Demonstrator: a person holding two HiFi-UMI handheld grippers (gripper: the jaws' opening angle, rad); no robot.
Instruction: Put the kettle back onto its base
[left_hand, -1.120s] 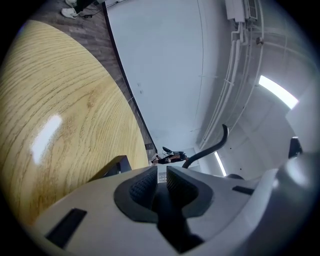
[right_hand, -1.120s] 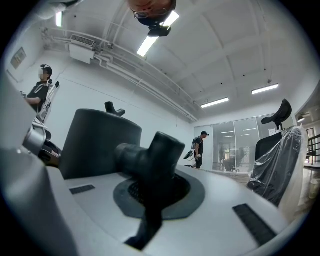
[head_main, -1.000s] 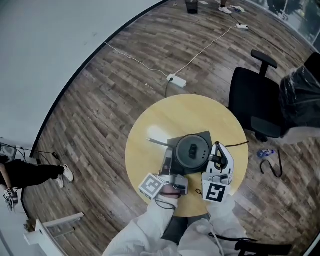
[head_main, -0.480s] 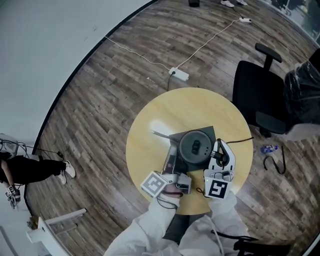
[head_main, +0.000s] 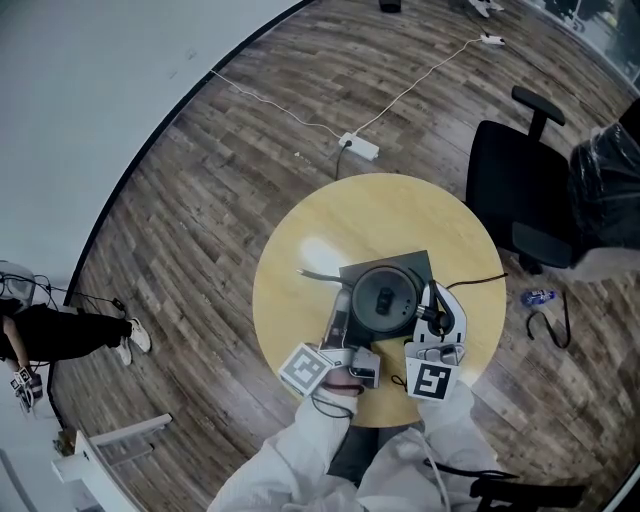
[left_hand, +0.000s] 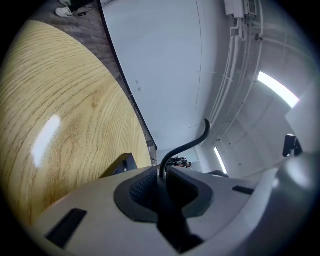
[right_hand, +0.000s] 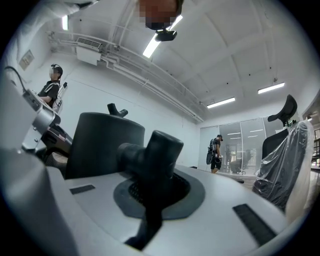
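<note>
The right claw (right_hand: 152, 189) is clamped tight on the black handle (right_hand: 159, 146) of the kettle (right_hand: 104, 142). In the right gripper view the kettle's dark round body stands just beyond the jaws and a little to their left. In the head view the kettle is over a dark square base (head_main: 416, 268) directly ahead of this claw, lid upward; whether its bottom touches the base cannot be told. The left claw (left_hand: 161, 181) is pinched narrow on a thin black cable (left_hand: 189, 144), which rises from between the jaws and curves away up to the right. Just left of that claw's tips a corner of the base shows, lying flat on the round wooden tabletop (left_hand: 60, 110), which spreads out ahead and to the left. The two claws lie side by side at the near edge of the tabletop, the left one just beside the kettle's left flank. A black cord (head_main: 480, 284) leaves the base to the right of the right claw. Farther right, off the tabletop, stands a black office chair (head_main: 510, 200). Well ahead of both claws a white power strip (head_main: 359, 148) lies on the plank floor (head_main: 200, 220).
</note>
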